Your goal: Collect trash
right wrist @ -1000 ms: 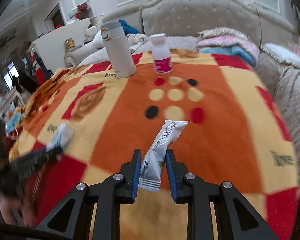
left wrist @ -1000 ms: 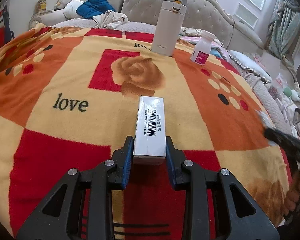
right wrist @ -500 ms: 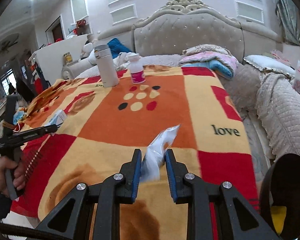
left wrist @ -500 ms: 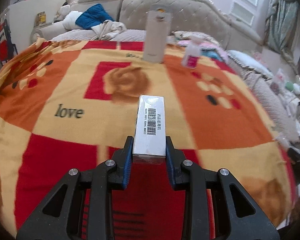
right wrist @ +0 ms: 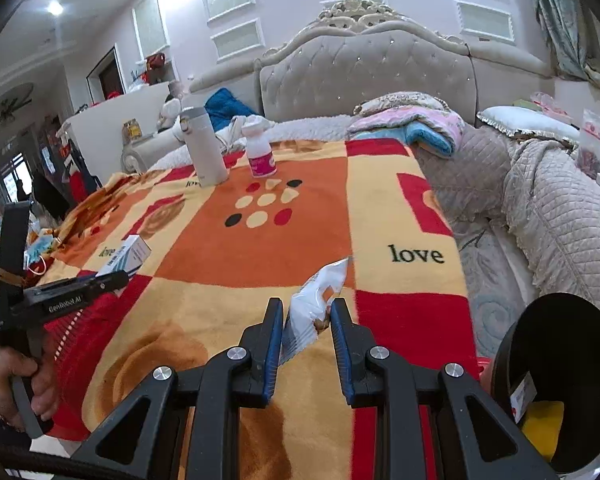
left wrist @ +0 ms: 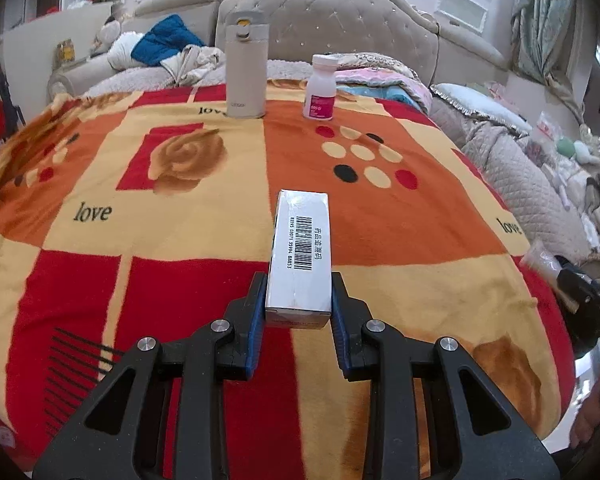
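My left gripper [left wrist: 299, 300] is shut on a white carton with a barcode [left wrist: 301, 256] and holds it above the patterned blanket [left wrist: 180, 240]. The carton also shows in the right wrist view [right wrist: 128, 254], held in the left gripper [right wrist: 112, 278]. My right gripper [right wrist: 306, 320] holds a white plastic wrapper [right wrist: 314, 308] between its jaws, above the blanket's front right part. A black trash bin [right wrist: 552, 384] with a yellow thing inside stands at the lower right, beside the bed.
A beige thermos [left wrist: 246, 70] and a white bottle with a pink label [left wrist: 320, 88] stand at the blanket's far edge. Folded quilts and pillows [right wrist: 412, 124] lie by the tufted headboard [right wrist: 364, 72]. A quilted cover [right wrist: 560, 216] lies to the right.
Both grippers have pulled back from the bed with their loads. The right one has swung toward the bed's right front corner, and the black bin has come into its view.
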The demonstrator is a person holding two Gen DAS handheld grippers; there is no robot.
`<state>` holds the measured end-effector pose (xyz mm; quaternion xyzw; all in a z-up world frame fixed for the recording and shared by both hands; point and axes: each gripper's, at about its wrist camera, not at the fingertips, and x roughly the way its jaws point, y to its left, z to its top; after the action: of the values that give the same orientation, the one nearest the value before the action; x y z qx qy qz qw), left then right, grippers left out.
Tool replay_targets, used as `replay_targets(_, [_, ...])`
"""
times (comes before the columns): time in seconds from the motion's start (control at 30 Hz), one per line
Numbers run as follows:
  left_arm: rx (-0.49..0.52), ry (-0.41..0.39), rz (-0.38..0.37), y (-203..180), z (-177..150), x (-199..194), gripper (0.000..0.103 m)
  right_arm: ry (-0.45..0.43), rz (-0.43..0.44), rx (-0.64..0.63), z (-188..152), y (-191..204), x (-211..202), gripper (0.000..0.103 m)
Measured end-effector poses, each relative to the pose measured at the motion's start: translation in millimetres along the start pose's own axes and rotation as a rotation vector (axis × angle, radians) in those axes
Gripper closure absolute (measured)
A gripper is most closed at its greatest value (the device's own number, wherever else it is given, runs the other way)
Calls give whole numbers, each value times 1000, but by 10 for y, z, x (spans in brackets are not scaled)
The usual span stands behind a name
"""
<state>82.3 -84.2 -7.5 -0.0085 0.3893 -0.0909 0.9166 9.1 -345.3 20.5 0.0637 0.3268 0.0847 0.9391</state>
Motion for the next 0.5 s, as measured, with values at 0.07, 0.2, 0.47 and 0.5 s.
replay_targets(0.07, [19,-10,30,-93,-18,-44,76,-6,3,3,-7,-33,-40,80])
replay_targets(0.2, [57,-39,89,-239,-46,-116,76,-11,0,1,-23,-61,-94,81])
replay_targets(0.47, [112,-62,112,-429,-78,-184,76,-25,-3,7,-40,-126,-187,81])
replay_targets(0.5, [114,-61,113,-444,-78,-184,76,-26,-3,10,-42,-137,-198,81])
